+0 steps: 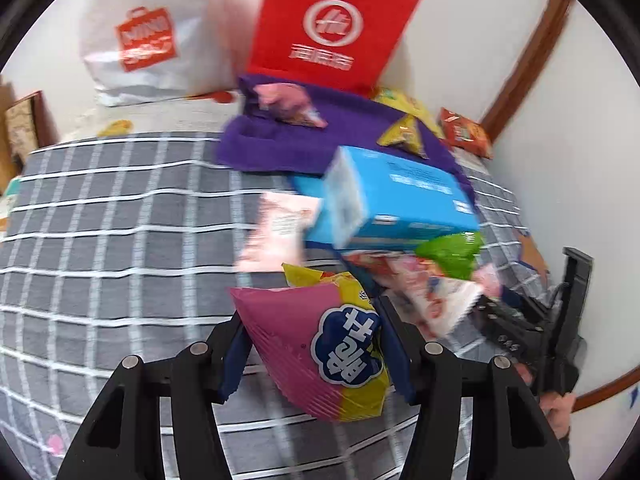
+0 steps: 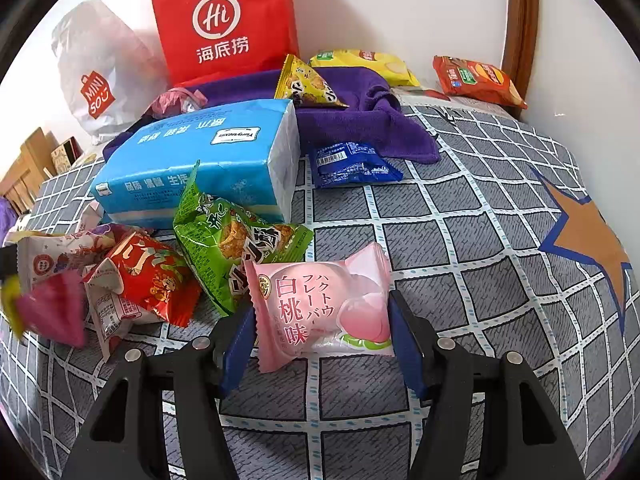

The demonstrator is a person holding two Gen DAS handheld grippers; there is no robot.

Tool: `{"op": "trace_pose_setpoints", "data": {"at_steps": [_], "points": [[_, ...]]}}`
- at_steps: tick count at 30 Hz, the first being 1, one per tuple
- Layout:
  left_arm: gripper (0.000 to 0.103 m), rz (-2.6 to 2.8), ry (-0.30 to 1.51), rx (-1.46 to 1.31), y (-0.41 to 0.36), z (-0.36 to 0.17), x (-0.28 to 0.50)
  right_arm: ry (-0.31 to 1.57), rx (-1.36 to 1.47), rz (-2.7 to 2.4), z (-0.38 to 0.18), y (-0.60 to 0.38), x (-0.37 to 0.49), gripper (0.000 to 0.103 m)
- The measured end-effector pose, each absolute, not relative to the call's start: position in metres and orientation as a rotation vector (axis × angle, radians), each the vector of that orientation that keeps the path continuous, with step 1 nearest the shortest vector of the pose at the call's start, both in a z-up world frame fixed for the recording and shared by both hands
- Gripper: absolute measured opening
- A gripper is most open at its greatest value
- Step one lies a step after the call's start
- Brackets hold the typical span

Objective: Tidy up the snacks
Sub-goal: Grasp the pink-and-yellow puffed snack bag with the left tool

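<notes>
The left gripper (image 1: 310,344) is clenching a glossy pink-and-yellow crinkled snack bag (image 1: 320,350) between its blue-padded fingers (image 1: 234,360); both pads are pressing on the bag's sides, and the bag is hanging clear of the grey checked bedspread (image 1: 100,240). The right gripper (image 2: 322,334) is straddling a pale pink peach-printed pillow packet (image 2: 320,308), which is lying flat on the grey checked bedspread (image 2: 460,240) between the blue fingers (image 2: 406,340). The pads are touching the packet's two ends, so the jaws are reading as closed on it.

Just beyond the pale packet, a green crinkled snack bag (image 2: 236,248) is leaning against a large blue plastic-wrapped tissue pack (image 2: 200,164), and a red foil snack bag (image 2: 150,280) is lying to the left in a loose pile with white wrappers. A small dark blue sachet (image 2: 352,164) is lying beside a rumpled purple cloth (image 2: 360,120), which is carrying a yellow triangular packet (image 2: 308,84). A red paper carrier bag (image 2: 228,24) and a white plastic shopping bag (image 2: 96,76) are standing against the wall.

The pale packet's long axis is running across the jaws, its printed face up. The pink-and-yellow bag is tilting, its pink corner pointing up and to the left in the left wrist view.
</notes>
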State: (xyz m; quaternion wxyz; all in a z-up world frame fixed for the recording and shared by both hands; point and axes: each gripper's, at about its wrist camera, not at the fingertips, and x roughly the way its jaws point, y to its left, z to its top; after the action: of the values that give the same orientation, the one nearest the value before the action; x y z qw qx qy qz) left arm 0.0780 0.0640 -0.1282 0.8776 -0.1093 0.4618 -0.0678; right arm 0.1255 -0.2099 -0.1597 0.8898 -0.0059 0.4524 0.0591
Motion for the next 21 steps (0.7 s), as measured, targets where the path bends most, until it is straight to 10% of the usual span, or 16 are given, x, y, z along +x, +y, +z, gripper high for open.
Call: {"op": "trace_pose_setpoints", "data": {"at_steps": [21], "points": [[0.058, -0.186, 0.994, -0.333, 0.072, -0.174, 0.085, 0.944, -0.029, 0.12, -0.161, -0.208, 0.126, 0.064]]}}
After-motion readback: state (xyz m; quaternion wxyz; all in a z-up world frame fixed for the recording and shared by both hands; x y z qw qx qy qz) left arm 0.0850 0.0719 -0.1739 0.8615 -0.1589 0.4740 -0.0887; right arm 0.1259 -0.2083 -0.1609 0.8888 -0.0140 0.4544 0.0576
